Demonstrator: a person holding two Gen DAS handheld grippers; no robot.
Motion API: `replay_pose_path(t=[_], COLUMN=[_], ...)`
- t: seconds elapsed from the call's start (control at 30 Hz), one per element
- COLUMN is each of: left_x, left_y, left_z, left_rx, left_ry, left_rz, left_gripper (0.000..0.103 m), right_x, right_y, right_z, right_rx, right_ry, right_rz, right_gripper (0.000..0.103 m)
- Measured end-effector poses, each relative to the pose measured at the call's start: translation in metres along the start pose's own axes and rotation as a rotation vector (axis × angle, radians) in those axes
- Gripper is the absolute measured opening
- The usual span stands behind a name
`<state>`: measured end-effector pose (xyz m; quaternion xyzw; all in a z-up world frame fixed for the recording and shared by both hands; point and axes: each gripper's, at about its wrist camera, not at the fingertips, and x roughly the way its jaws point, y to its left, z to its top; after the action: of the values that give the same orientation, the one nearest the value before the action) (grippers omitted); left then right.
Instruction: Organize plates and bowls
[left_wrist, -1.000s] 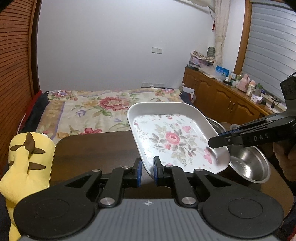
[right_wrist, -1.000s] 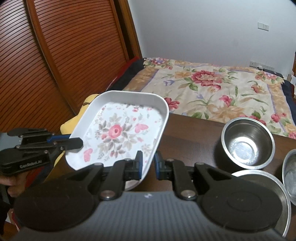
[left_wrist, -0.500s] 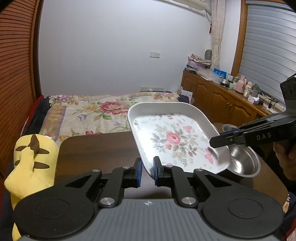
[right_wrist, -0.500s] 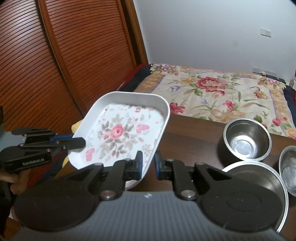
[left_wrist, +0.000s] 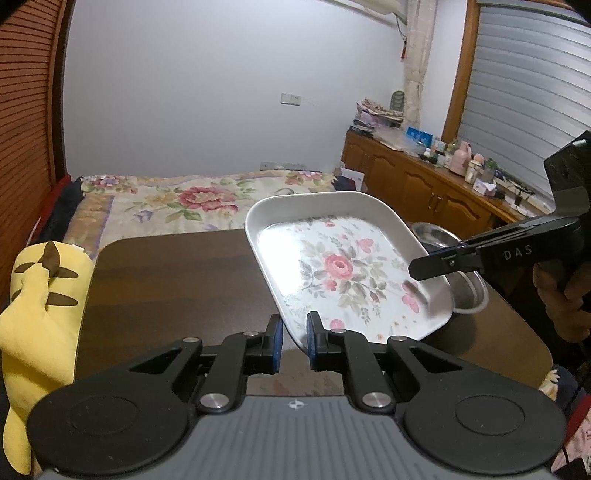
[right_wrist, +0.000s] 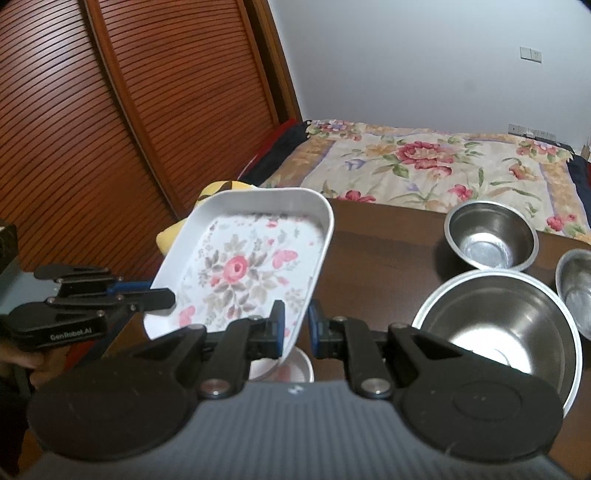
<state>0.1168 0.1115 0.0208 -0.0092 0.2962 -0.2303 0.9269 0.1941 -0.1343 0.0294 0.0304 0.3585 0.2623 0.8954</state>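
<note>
A white rectangular plate with a rose print (left_wrist: 347, 266) hangs tilted above the dark wooden table (left_wrist: 177, 266), held from two sides. My left gripper (left_wrist: 294, 332) is shut on its near rim. From the right, my right gripper (left_wrist: 417, 267) clamps the opposite rim. In the right wrist view the same plate (right_wrist: 243, 266) sits between the right gripper (right_wrist: 297, 325) pads, with the left gripper (right_wrist: 162, 297) pinching its left edge. A large steel bowl (right_wrist: 509, 325), a small one (right_wrist: 489, 236) and a third (right_wrist: 576, 284) stand on the table.
A round dish (right_wrist: 295, 369) lies on the table under the lifted plate. A yellow plush toy (left_wrist: 40, 295) leans at the table's left edge. Beyond the table is a bed with a floral cover (left_wrist: 184, 203); a cluttered wooden cabinet (left_wrist: 424, 184) lines the right wall.
Both grippers have carried the plate together across the table with their grips unchanged. The table edge and steel bowls have slid upward in both views.
</note>
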Motion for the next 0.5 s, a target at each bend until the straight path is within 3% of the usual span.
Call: replay_pose_path(t=[0.5], left_x=[-0.009], left_y=[-0.004], left_z=[-0.032], left_rx=[0.003], left_ry=[0.041], left_rz=[0.019], left_gripper=[0.014], right_x=[0.011], right_y=[0.006], right_z=[-0.042], right_rx=[0.02], right_ry=[0.057], right_rz=[0.038], right_gripper=[0.015])
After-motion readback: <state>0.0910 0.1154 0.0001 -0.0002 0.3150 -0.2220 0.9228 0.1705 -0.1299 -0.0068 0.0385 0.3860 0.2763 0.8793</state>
